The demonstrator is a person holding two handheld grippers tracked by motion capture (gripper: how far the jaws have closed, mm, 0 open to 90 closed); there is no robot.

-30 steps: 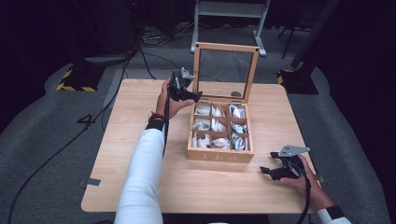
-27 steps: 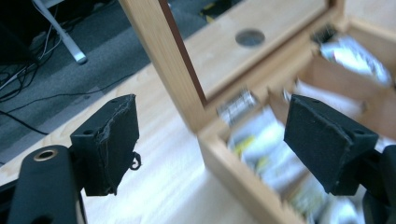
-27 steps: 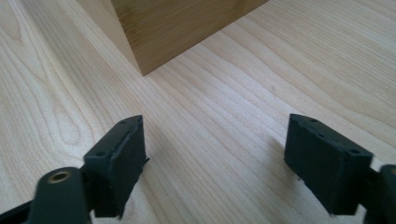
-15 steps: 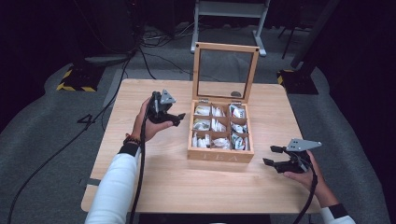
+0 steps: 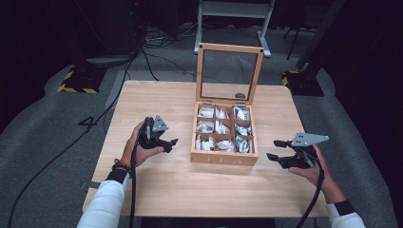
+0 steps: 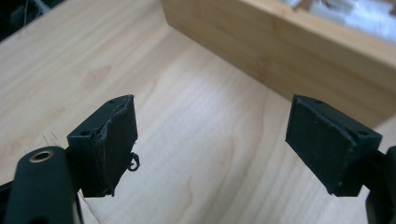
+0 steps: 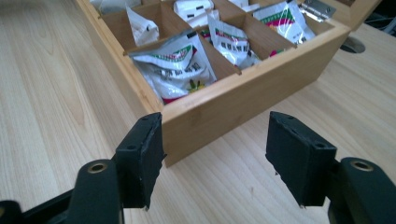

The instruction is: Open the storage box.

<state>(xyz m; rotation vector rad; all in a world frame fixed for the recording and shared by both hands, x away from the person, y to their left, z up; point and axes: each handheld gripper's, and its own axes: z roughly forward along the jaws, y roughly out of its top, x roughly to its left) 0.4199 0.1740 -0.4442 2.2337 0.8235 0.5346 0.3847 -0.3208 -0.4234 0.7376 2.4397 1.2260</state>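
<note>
Both pairs of jaws stand apart on nothing — the left gripper (image 5: 164, 142) just left of the wooden box (image 5: 223, 158), the right gripper (image 5: 277, 149) off its right side — lid (image 5: 230, 71) upright, white sachets (image 7: 175, 65) filling its compartments.

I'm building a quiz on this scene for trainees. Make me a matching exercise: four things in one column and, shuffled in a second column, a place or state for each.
Things:
1. left claw
2. right claw
3. box lid
4. sachets

Places or states:
A. standing upright, open
B. lying in the compartments of the wooden box
C. open, to the left of the box in the high view
D. open, to the right of the box in the high view

Pairs: 1-C, 2-D, 3-A, 4-B
</note>
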